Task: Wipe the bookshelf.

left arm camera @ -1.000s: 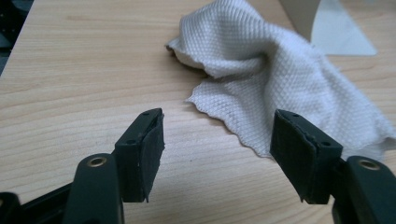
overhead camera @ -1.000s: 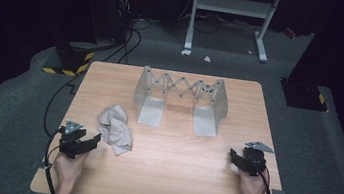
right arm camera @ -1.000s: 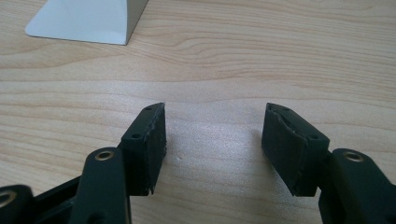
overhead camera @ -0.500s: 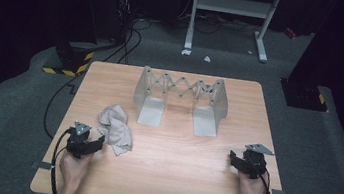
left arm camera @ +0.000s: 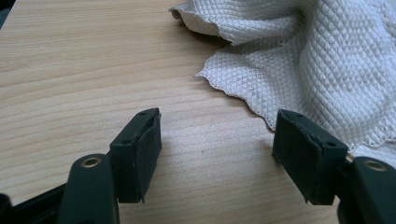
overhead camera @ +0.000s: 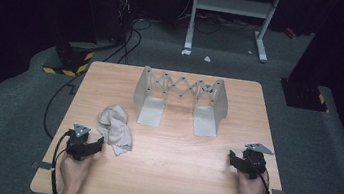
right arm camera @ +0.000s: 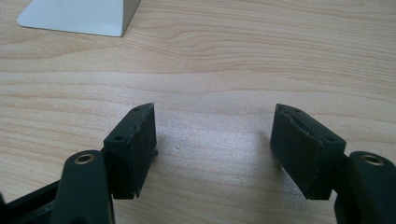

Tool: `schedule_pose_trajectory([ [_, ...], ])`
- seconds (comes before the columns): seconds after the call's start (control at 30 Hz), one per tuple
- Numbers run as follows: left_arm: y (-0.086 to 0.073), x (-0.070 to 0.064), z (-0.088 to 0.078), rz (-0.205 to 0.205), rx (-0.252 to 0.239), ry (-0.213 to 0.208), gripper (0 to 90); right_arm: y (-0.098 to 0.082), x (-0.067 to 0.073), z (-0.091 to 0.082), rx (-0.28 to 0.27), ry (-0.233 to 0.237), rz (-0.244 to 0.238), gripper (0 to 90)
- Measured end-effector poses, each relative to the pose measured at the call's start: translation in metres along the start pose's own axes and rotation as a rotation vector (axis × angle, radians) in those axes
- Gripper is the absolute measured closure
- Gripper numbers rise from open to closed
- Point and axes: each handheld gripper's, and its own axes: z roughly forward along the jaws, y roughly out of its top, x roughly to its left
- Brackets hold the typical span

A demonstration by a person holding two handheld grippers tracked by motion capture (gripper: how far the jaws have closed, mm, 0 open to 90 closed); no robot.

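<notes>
Our left gripper (overhead camera: 94,146), released, has edged to the cloth's (overhead camera: 114,129) near edge, while our right gripper (overhead camera: 233,160), just opened, waits over bare surface (overhead camera: 171,167).

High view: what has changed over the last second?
The left claw drew slightly back toward the person, open beside the cloth without gripping it. The right claw's jaws have just opened wider over bare table. Cloth and metal rack stayed put.

Off-white cloth (left arm camera: 327,60) with a fine diamond weave – pale wood table (overhead camera: 169,177) with streaky grain – light grey metal rack (overhead camera: 180,95) – black left gripper (left arm camera: 217,154) and right gripper (right arm camera: 215,154)
</notes>
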Motion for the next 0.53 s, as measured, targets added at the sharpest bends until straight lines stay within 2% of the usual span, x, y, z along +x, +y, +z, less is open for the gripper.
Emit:
schedule_pose_trajectory([
  [0.53, 0.0006, 0.0021, 0.0006, -0.009, -0.001, -0.007, 31.1, 0.0002, 0.0000, 0.0003, -0.001, 0.001, -0.003, 31.3],
])
